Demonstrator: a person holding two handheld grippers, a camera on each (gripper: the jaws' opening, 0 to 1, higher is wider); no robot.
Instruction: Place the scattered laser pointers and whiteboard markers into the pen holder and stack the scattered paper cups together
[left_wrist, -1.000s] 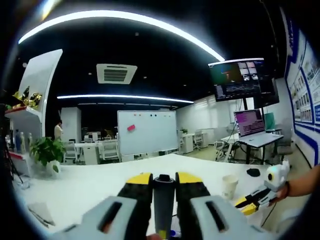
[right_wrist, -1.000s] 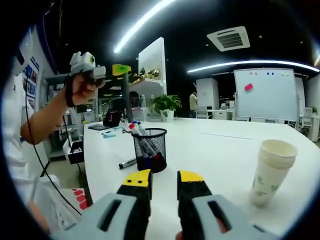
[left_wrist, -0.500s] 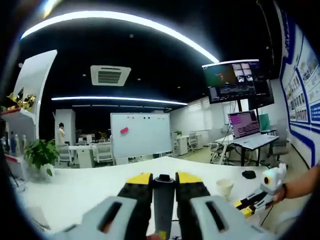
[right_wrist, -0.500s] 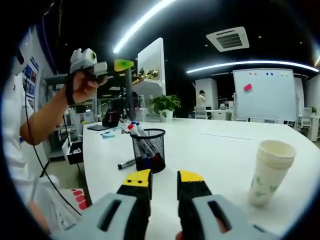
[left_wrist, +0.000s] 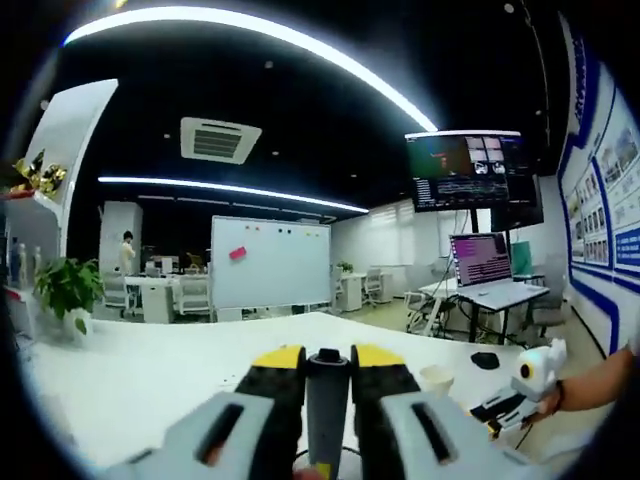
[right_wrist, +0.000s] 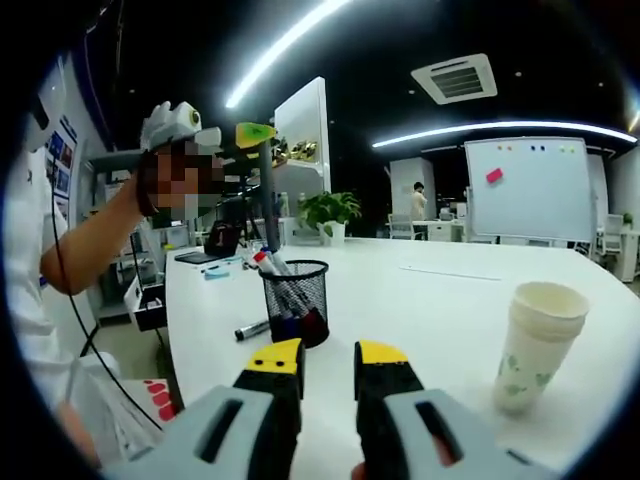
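Nearly done: left tool (left_wrist: 327, 372) clamped on dark marker (left_wrist: 326, 405) above pen holder (right_wrist: 297, 298); right tool (right_wrist: 329, 372) parted, empty; cups (right_wrist: 533, 345) stacked; one marker on counter (right_wrist: 252, 327) left.

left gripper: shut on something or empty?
Shut on a dark marker: the left gripper has its jaws pressed against both sides, marker upright between them.

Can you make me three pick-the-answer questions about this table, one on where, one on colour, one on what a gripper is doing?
1. Where does the loose marker lie?
A. beside the pen holder
B. inside the paper cups
C. on the whiteboard

2. What colour is the pen holder?
A. white
B. black
C. green

3. What is the left gripper doing?
A. open
B. holding a cup
C. shut on a dark pen

Answers: 1 A, it rests on the table by the holder. 2 B, black mesh. 3 C, the jaws pinch the pen.
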